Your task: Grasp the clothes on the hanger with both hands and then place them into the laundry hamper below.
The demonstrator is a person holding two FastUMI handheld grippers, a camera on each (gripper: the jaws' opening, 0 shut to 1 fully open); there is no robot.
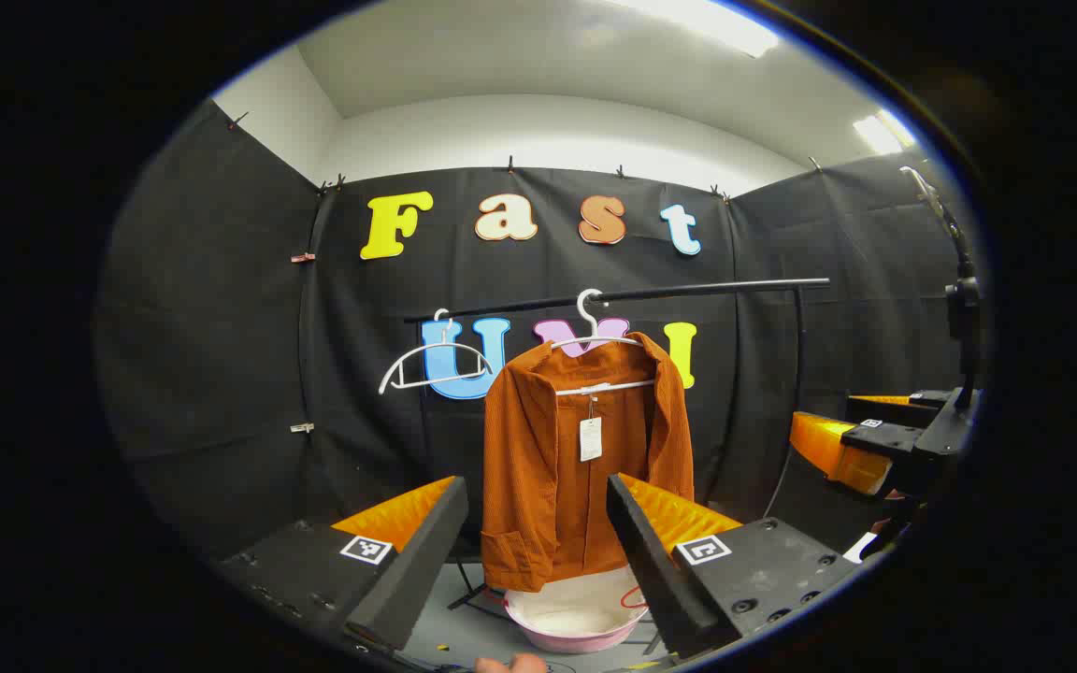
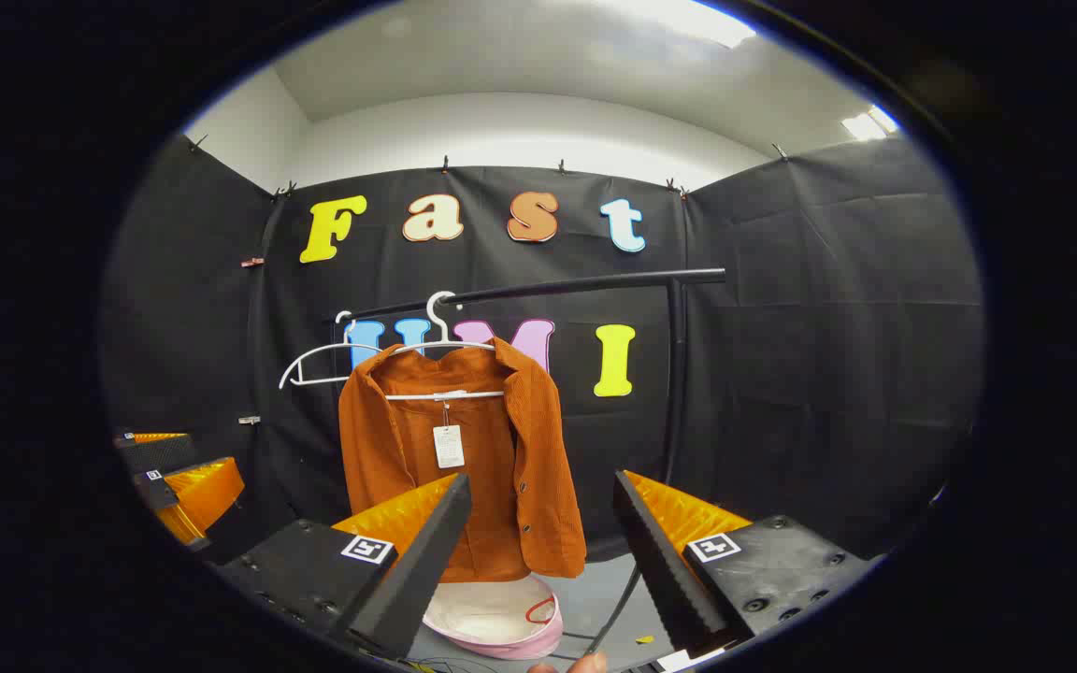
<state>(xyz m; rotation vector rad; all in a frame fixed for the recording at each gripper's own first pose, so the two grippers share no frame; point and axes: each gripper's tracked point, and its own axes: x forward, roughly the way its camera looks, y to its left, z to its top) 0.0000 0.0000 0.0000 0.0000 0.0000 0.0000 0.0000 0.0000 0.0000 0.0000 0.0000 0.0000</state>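
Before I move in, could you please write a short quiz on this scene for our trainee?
1. True or false: the orange jacket hangs on a white hanger on the rail.
2. What sits on the floor below the jacket? A) pink hamper B) blue box C) green chair
3. Fill in: both the left tongs and right tongs are ____.

Key: 1 true; 2 A; 3 open

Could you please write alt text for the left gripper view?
An orange shirt hangs on a white hanger from a black rail, above a pink laundry hamper. The open left gripper faces it from a distance; an empty hanger hangs alongside.
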